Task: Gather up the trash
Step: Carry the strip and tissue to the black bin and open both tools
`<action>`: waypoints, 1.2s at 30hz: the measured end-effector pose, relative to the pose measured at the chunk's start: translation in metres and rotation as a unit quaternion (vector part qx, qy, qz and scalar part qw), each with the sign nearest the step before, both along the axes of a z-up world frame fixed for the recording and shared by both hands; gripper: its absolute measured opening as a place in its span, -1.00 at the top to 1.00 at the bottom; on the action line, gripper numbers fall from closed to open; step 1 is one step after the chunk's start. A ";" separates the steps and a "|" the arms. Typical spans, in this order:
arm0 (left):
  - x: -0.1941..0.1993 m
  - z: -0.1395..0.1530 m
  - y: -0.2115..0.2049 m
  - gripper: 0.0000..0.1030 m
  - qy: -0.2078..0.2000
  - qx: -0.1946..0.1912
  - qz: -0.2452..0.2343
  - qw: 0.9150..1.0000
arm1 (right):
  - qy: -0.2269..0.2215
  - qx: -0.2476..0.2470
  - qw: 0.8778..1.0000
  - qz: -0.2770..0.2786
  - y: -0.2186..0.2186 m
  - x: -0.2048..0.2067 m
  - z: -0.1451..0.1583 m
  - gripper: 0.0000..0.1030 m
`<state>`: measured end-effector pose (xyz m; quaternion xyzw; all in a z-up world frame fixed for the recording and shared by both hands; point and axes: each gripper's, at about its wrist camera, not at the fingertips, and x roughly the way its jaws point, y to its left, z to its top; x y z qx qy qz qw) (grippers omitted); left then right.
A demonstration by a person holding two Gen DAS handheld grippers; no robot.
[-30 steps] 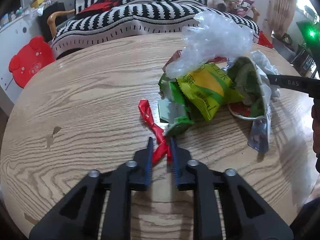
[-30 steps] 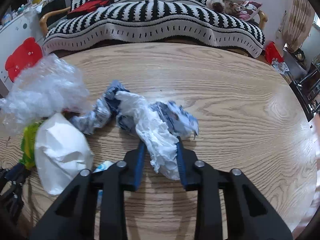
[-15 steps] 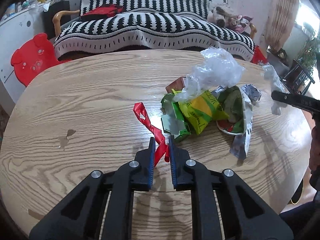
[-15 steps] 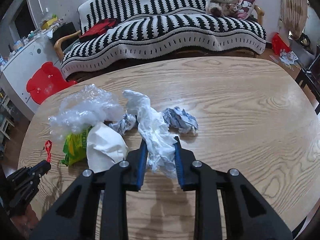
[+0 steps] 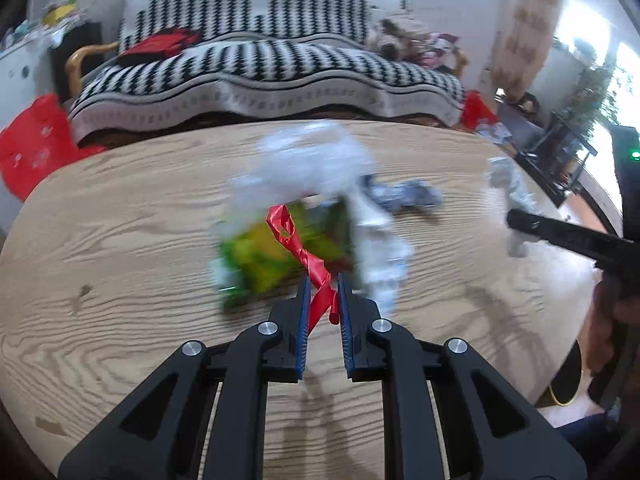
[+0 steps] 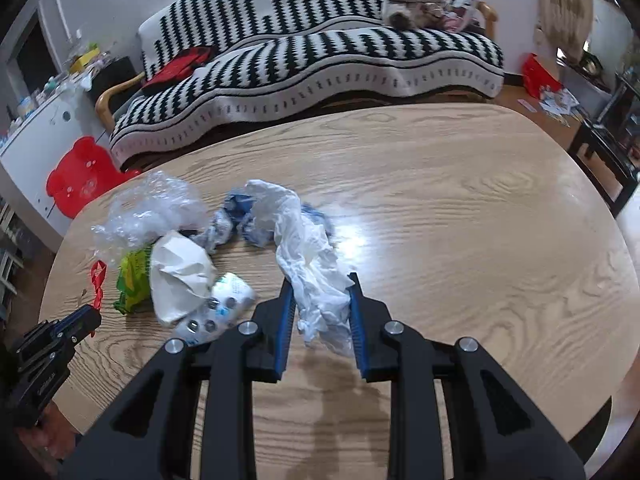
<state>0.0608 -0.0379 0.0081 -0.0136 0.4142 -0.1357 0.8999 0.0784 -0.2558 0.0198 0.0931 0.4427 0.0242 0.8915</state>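
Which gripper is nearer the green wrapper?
Left. The left gripper, shut on a red ribbon, hangs just in front of the green wrapper; the right gripper, holding white tissue, is farther to its right.

Striped sofa [image 6: 320, 52] behind wooden table [image 6: 480, 220], red stool [image 6: 80, 176]

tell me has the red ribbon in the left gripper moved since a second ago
Yes. The red ribbon, pinched in the left gripper, has lifted off the wooden table and now hangs before the green wrappers.
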 end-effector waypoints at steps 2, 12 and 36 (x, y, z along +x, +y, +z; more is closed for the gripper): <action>-0.004 0.005 -0.029 0.75 0.000 -0.007 -0.025 1.000 | 0.002 0.001 1.000 -0.012 -0.015 -0.009 0.000 0.50; -0.039 -0.001 -0.165 0.75 0.008 -0.014 -0.150 0.989 | 0.000 0.003 0.995 -0.104 -0.120 -0.079 0.008 0.50; -0.174 -0.102 -0.477 0.75 0.119 -0.070 -0.419 0.897 | 0.053 0.114 0.878 -0.462 -0.412 -0.344 -0.064 0.49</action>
